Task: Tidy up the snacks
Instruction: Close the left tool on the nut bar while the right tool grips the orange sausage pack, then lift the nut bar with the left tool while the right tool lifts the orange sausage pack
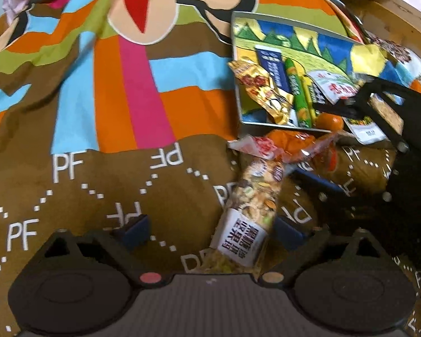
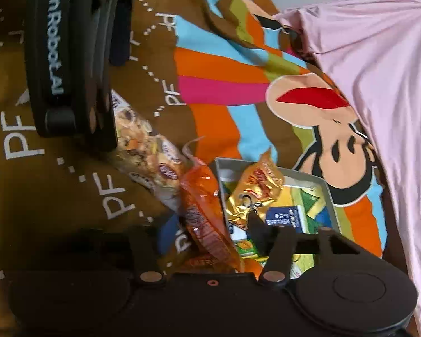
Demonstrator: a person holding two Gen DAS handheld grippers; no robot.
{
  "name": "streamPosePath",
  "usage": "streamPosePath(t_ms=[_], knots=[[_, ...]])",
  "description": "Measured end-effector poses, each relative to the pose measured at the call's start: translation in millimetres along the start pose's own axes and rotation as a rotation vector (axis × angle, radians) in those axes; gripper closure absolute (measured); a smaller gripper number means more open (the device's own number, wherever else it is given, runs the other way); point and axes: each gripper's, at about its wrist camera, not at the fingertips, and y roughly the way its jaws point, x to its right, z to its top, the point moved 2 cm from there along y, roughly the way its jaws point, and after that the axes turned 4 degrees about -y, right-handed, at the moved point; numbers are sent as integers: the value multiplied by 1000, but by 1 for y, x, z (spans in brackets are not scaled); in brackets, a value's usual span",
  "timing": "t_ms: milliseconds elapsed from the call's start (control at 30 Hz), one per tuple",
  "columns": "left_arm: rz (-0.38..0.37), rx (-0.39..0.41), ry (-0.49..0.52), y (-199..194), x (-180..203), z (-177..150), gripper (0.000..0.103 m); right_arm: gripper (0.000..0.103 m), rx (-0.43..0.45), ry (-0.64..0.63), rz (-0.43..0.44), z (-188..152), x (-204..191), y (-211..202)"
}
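A long clear packet of mixed nuts (image 1: 249, 213) lies on the brown patterned cover between the fingers of my left gripper (image 1: 213, 231). It is close to the right pad, with a gap at the left one, so that gripper is open. Just beyond the nut packet, an orange snack packet (image 2: 205, 219) stands on edge at the near rim of a tin tray (image 2: 331, 196), and my right gripper (image 2: 213, 230) is shut on it. The tray holds a gold packet (image 1: 263, 90), a blue packet (image 1: 272, 67), green sticks (image 1: 297, 92) and a mandarin (image 1: 329, 120).
Everything rests on a soft, wrinkled cover (image 1: 112, 98) with a cartoon print. A pink cloth (image 2: 379, 84) lies along its far side. A wooden edge (image 1: 393, 14) runs behind the tray. The two grippers are close together by the tray's near corner.
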Motion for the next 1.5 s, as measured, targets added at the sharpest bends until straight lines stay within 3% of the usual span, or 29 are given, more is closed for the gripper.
streamPosePath(t_ms=[200, 333, 367, 533, 733, 1067, 1200, 1500], knots=[[-34, -17, 18, 4, 6, -2, 32, 70, -21, -41, -29, 1, -10, 1], [-71, -37, -5, 5, 8, -5, 55, 72, -41, -6, -30, 2, -6, -1], [-75, -40, -10, 5, 9, -5, 56, 72, -43, 3, -29, 2, -6, -3], [-81, -58, -89, 3, 7, -8, 57, 73, -52, 68, -19, 1, -5, -21], [-102, -88, -179, -4, 9, -18, 60, 73, -82, 241, 37, -14, 0, -70], [-151, -116, -94, -20, 44, -33, 62, 74, -156, 635, 136, -59, 16, -151], [-172, -113, -68, -32, 55, -43, 62, 74, -177, 797, 195, -76, 20, -165], [-139, -133, 22, -24, 75, -46, 62, 72, -191, 886, 231, -93, -2, -145]])
